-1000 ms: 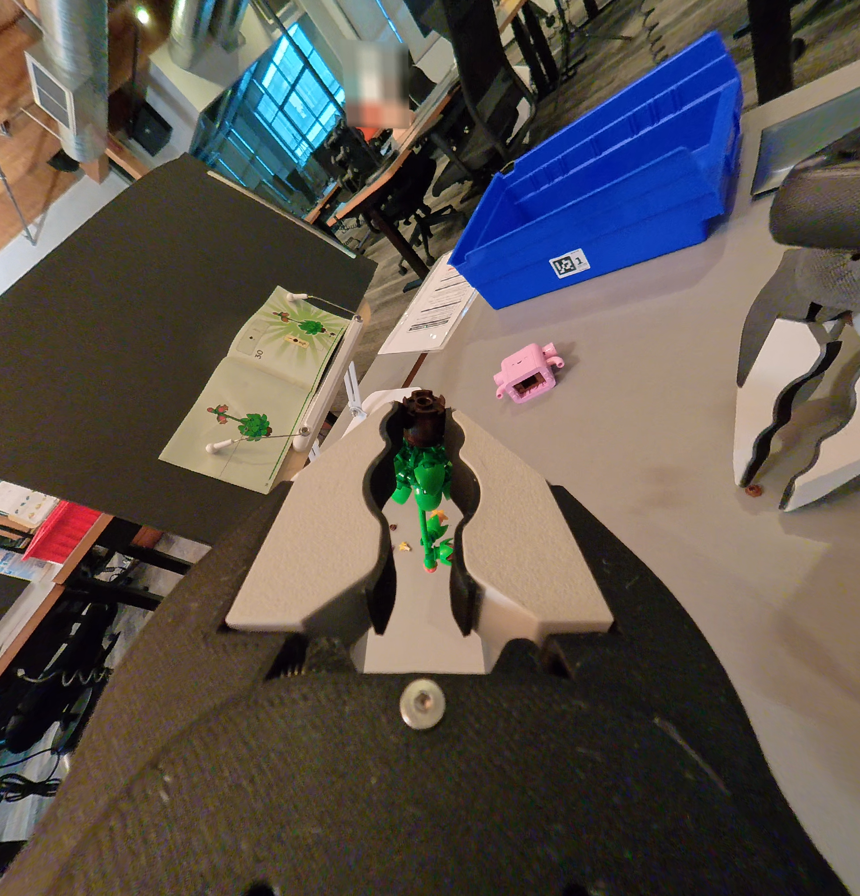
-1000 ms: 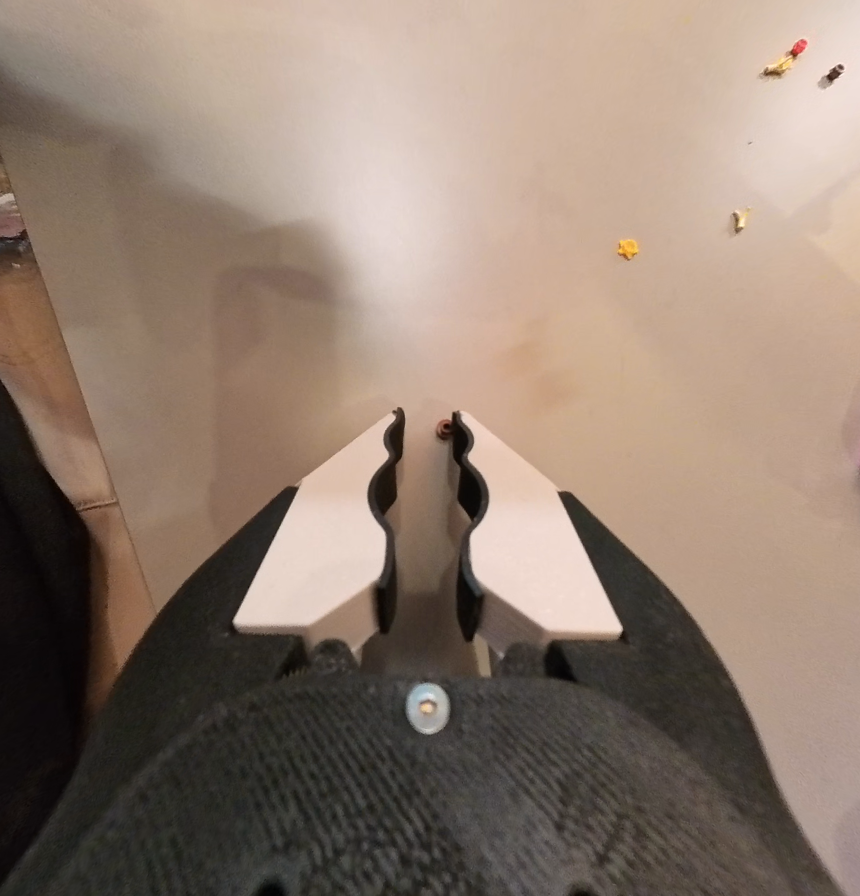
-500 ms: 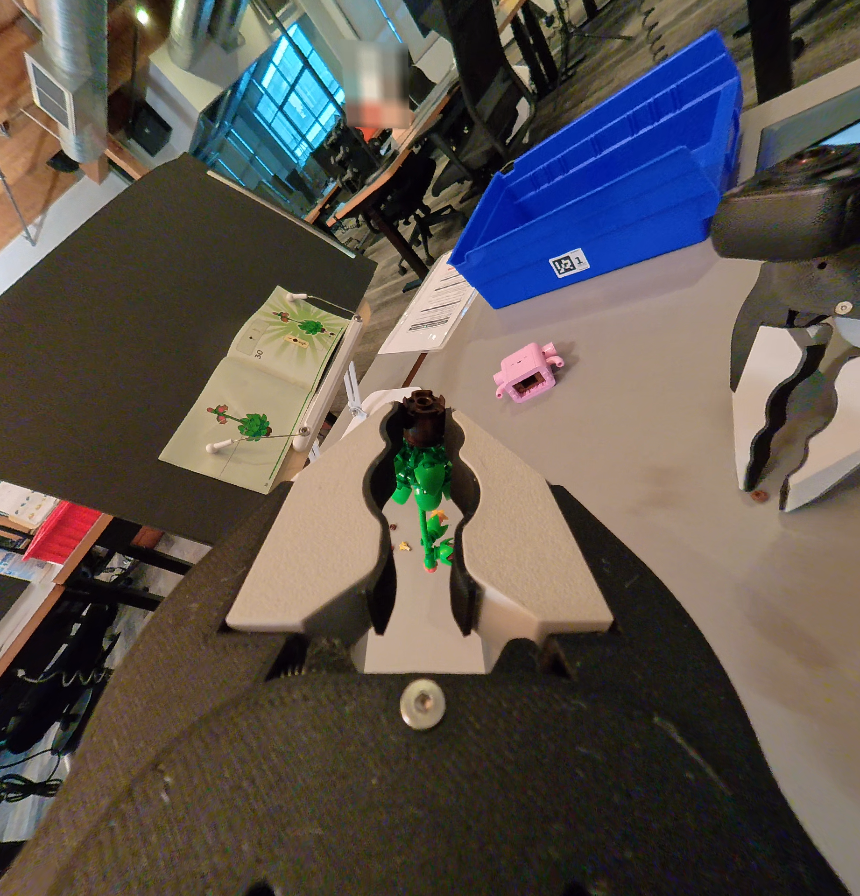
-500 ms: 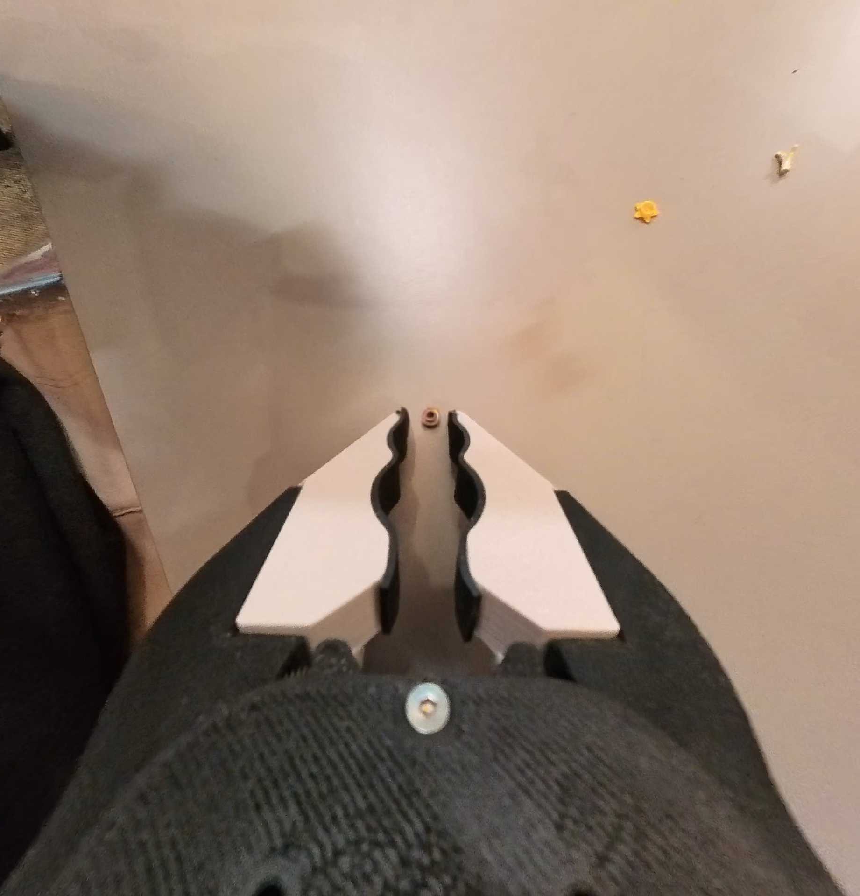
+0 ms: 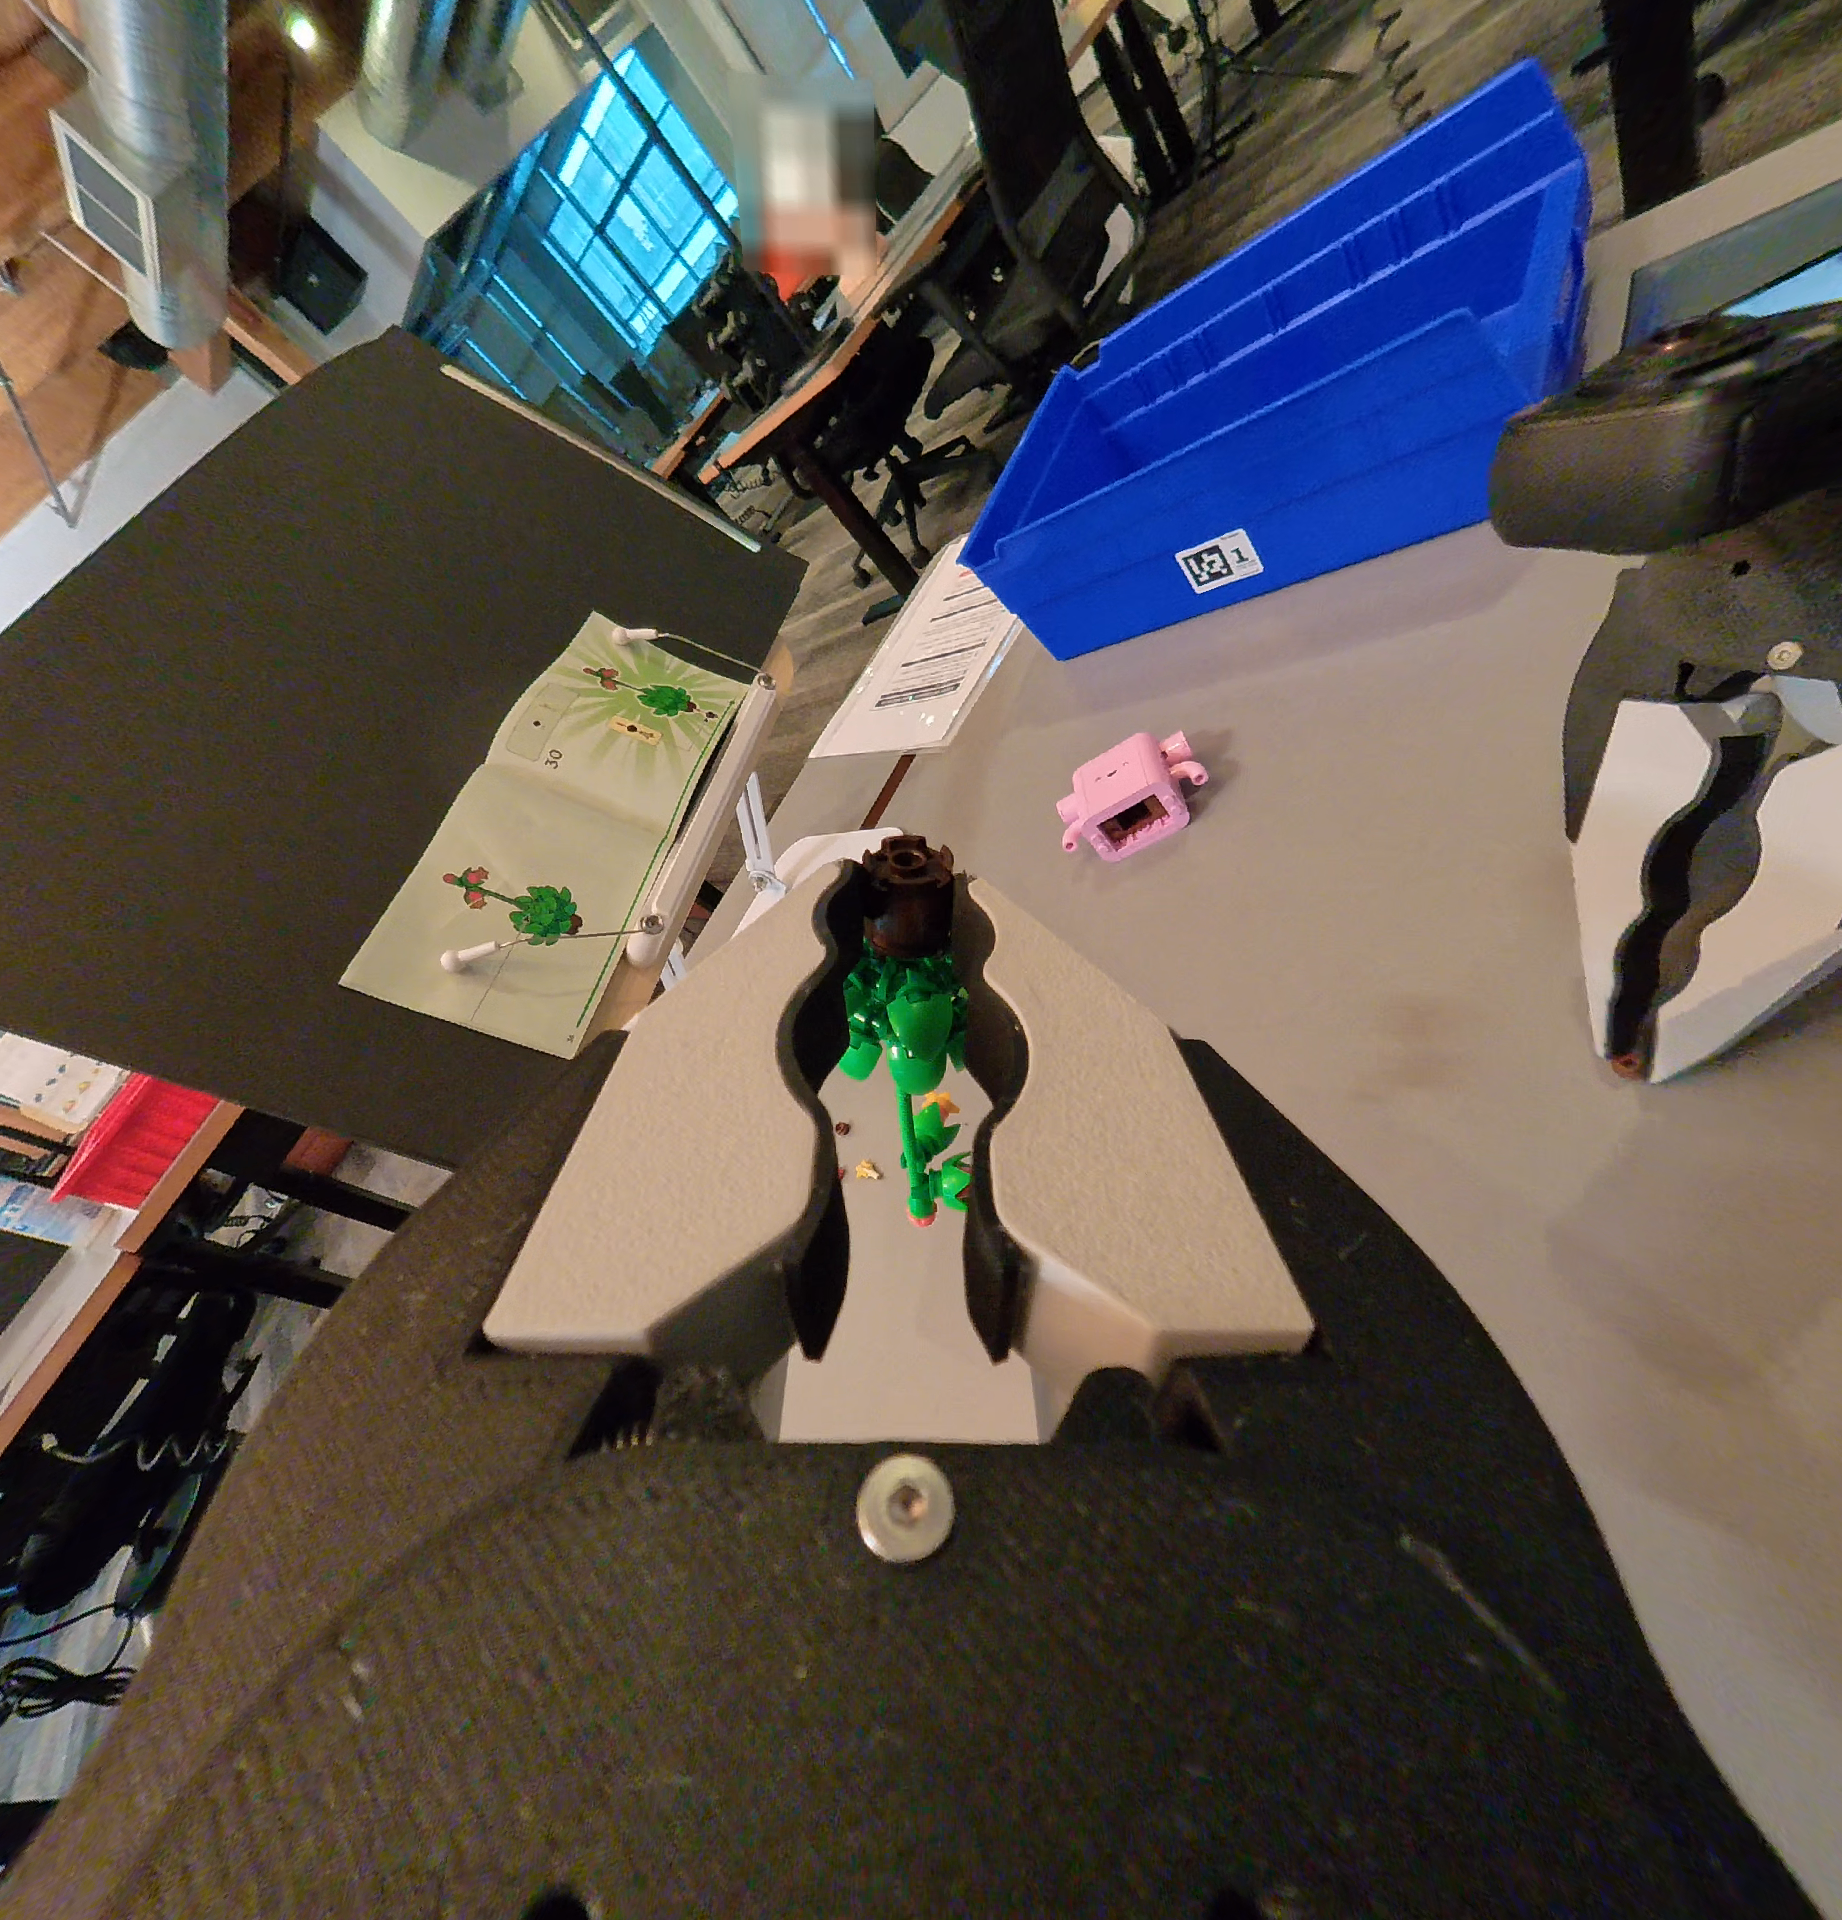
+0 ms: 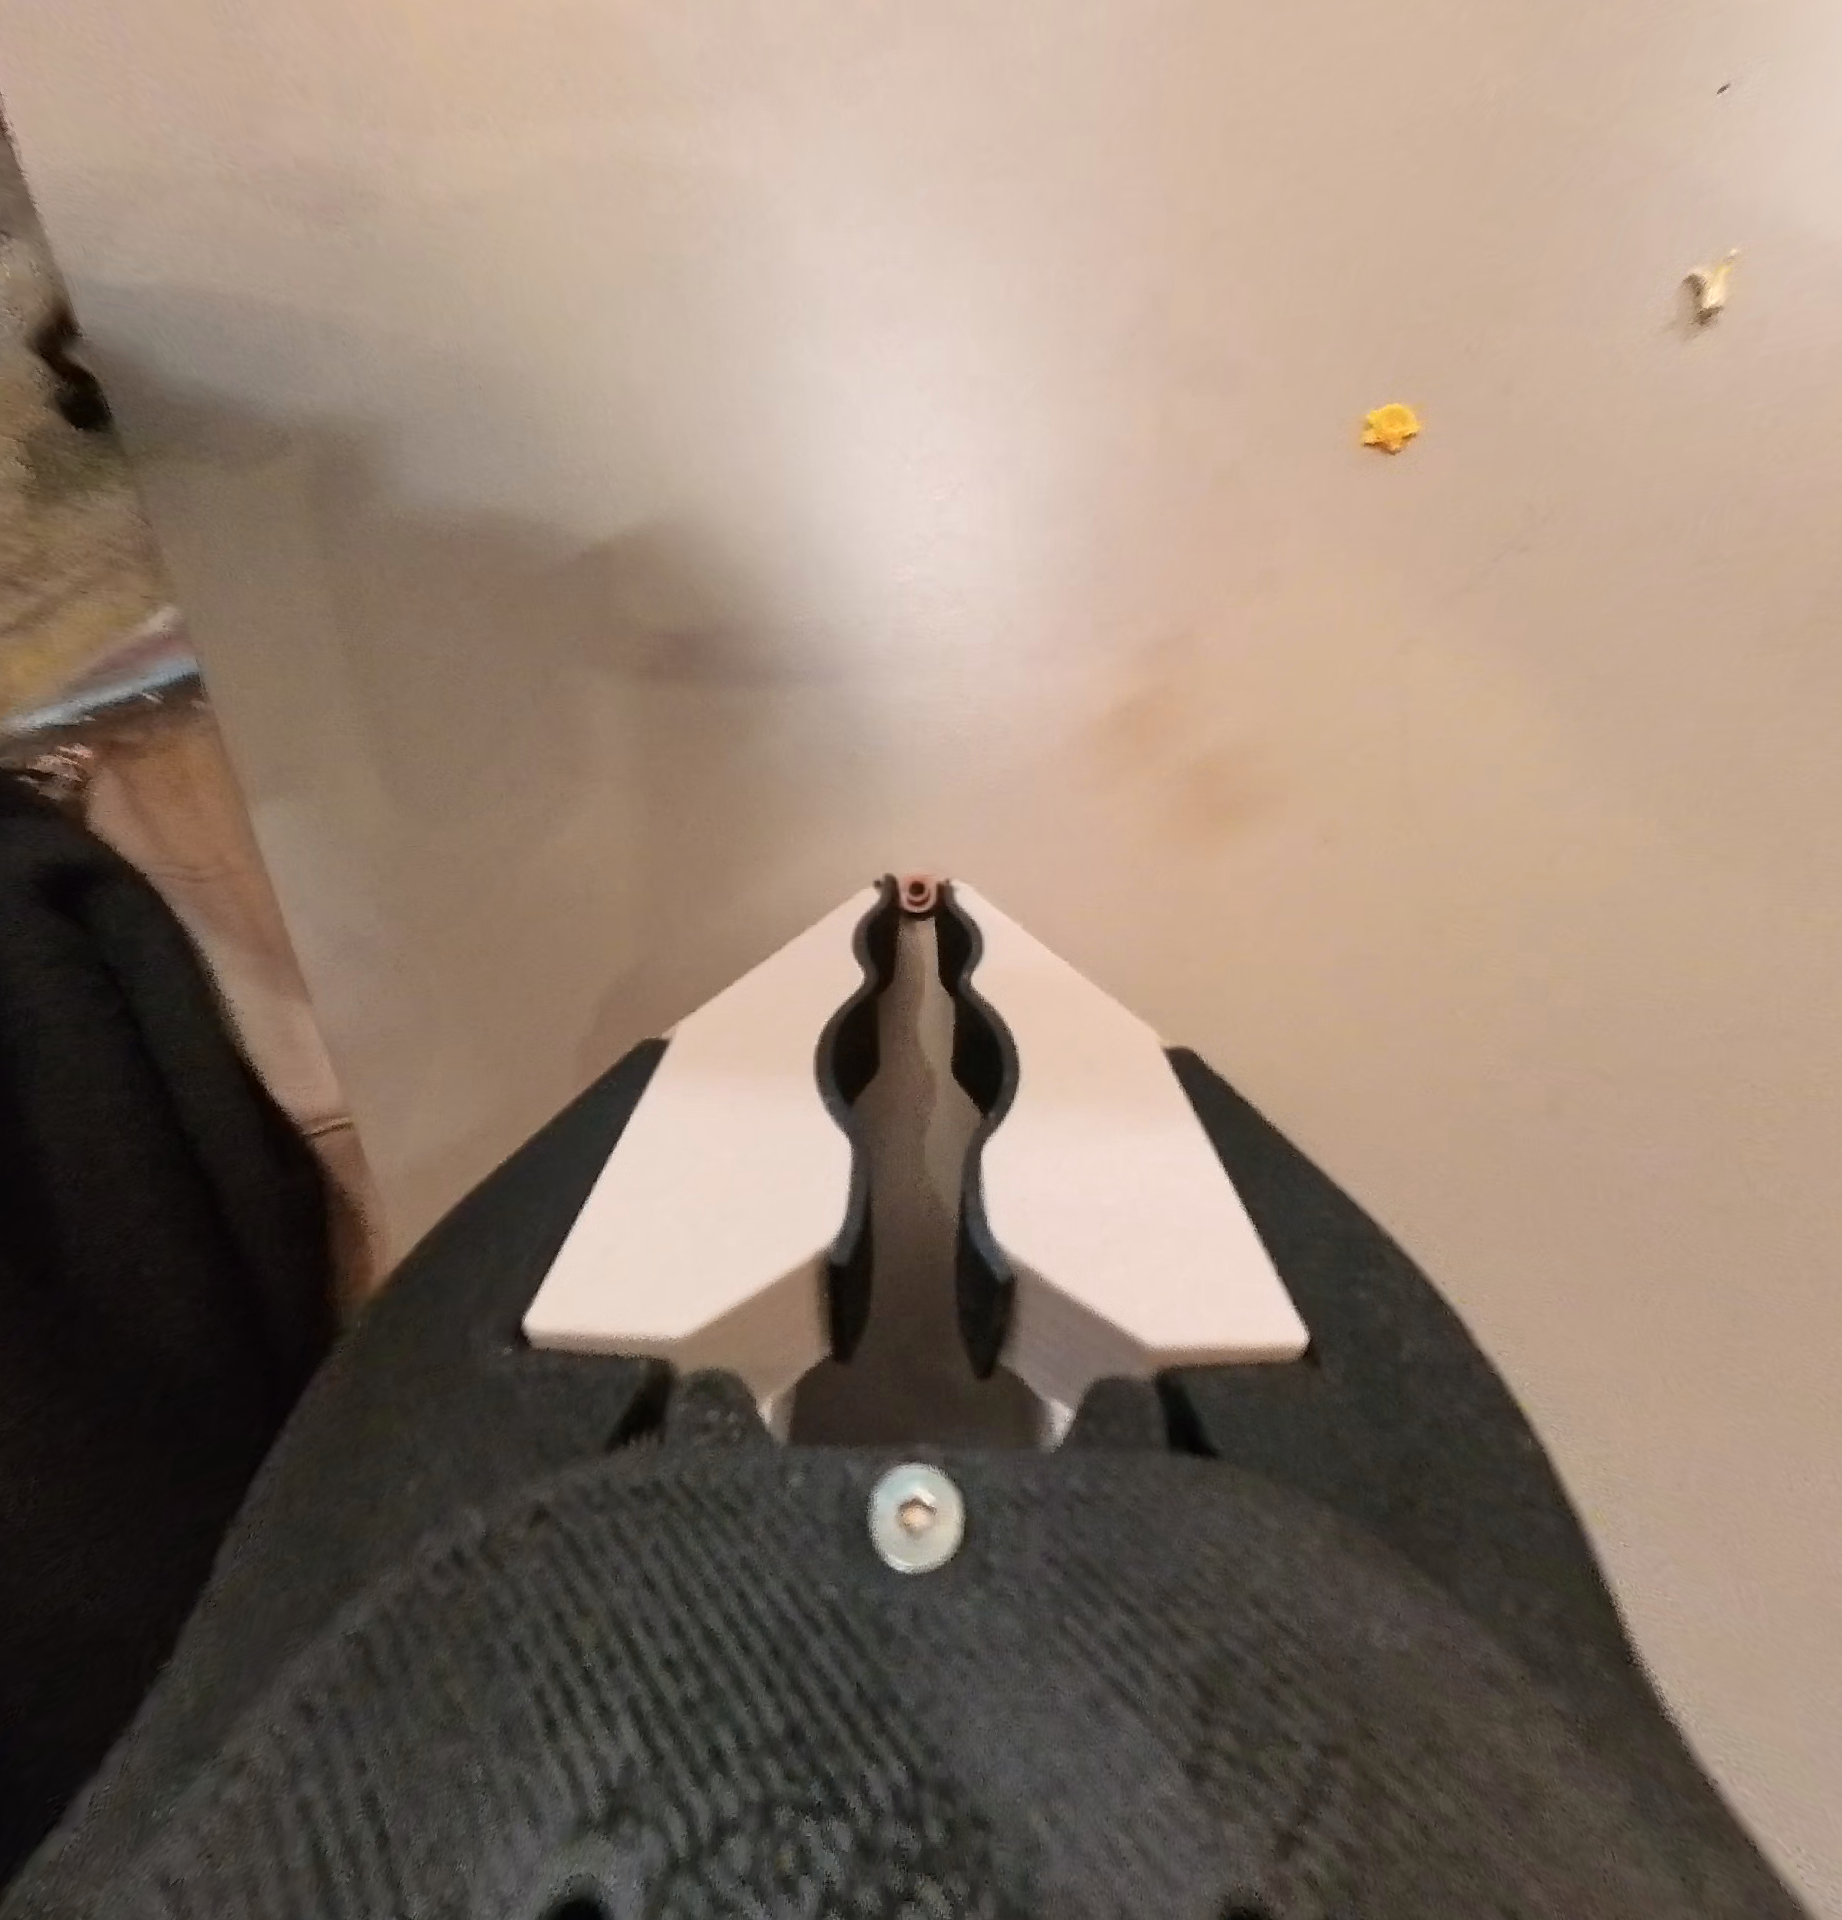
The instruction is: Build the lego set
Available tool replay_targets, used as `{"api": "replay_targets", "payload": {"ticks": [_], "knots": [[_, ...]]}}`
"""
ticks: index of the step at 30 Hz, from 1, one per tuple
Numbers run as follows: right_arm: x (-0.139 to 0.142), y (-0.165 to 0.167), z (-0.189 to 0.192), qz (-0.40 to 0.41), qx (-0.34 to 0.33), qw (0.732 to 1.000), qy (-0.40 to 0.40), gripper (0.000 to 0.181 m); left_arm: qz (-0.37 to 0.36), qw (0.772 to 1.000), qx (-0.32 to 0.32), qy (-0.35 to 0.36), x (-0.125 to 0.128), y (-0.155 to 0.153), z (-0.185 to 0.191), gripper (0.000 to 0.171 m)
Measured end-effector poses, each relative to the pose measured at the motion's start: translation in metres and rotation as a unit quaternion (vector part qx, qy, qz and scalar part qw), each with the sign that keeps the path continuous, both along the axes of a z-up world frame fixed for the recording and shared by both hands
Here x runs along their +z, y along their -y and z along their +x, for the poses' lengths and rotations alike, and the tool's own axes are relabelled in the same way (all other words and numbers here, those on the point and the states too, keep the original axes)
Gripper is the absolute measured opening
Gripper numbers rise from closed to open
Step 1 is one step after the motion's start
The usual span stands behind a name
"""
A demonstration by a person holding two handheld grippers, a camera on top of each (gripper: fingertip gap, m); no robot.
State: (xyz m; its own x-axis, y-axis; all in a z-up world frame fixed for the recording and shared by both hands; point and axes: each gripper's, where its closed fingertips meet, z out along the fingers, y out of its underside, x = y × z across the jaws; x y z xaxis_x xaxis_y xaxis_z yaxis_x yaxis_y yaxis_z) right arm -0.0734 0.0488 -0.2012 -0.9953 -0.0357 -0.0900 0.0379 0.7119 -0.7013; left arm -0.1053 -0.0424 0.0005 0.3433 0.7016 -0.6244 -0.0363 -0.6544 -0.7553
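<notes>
My left gripper (image 5: 904,894) is shut on the dark brown base (image 5: 904,896) of a lego plant, whose green leaves and stem (image 5: 909,1049) hang toward the camera between the fingers. My right gripper (image 6: 918,891) is shut on a tiny reddish-brown round stud (image 6: 918,894) at its fingertips, just over the grey table (image 6: 1000,416). It also shows in the left wrist view (image 5: 1630,1060) at the right, tips down on the table with the stud (image 5: 1626,1064) between them.
A pink lego cube (image 5: 1130,798) lies mid-table. A blue bin (image 5: 1301,395) stands at the back. An open instruction booklet (image 5: 564,831) rests on a black board at left. A yellow flower piece (image 6: 1392,427) and a pale piece (image 6: 1712,291) lie right of my right gripper. One gripper's finger ends stand about 20 cm off the other's.
My right gripper has closed its fingers around the small reddish-brown stud on the table. My left gripper has held still with the plant.
</notes>
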Motion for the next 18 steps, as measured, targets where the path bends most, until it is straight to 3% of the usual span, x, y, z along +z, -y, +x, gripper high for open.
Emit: {"api": "replay_targets", "payload": {"ticks": [3,8,13,18], "knots": [[0.002,0.004,0.013,-0.015,-0.013,0.994,0.110,0.006,0.000,1.000,0.000,0.000,0.000,0.000,0.000,0.014],[0.008,0.007,0.019,-0.040,-0.064,0.952,0.298,0.006,0.001,1.000,0.001,0.000,0.000,0.001,0.000,0.014],[0.008,0.002,0.004,-0.044,-0.110,0.930,0.349,0.010,0.001,1.000,0.001,0.000,0.000,0.001,0.000,0.014],[0.013,-0.006,-0.013,-0.064,-0.121,0.937,0.321,0.027,0.000,1.000,0.002,-0.001,0.000,0.002,0.000,0.014]]}}
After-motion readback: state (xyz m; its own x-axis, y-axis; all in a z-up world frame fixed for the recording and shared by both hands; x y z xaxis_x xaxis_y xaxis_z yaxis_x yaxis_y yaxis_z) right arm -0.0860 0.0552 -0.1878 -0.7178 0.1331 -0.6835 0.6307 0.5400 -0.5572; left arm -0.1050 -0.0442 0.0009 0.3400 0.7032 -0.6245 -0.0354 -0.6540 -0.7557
